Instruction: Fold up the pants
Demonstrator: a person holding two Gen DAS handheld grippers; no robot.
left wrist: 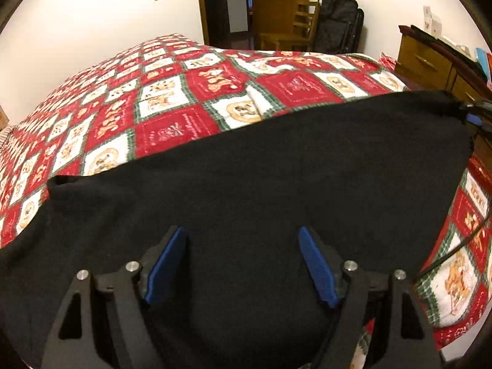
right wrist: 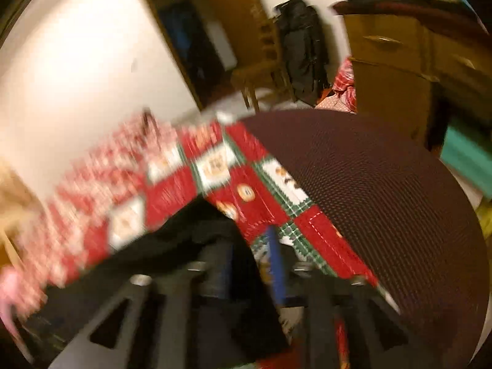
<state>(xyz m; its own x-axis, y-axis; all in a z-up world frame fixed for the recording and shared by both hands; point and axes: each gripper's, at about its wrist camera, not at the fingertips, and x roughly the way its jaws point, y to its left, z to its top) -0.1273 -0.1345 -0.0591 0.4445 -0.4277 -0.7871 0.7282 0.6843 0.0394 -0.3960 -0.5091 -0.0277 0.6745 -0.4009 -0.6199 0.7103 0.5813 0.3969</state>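
No legible text, label, brand or number in either view. The red squares of the quilt (left wrist: 172, 129) carry pale script-like lettering, too small and soft to read. The right wrist view is motion-blurred throughout; nothing readable there.

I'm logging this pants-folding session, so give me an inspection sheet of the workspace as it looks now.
Surface: bed under a red, white and green patchwork quilt.
Job's things: black pants spread across the quilt's near part.
Clutter: dark ribbed mat on the bed's edge.
Grippers: left gripper over the pants, jaws open, nothing between them; right gripper blurred, at a pants edge, grip unclear.
Cables: a thin black cable over the quilt.
Surroundings: wooden chair, black luggage, wooden dresser, open door.
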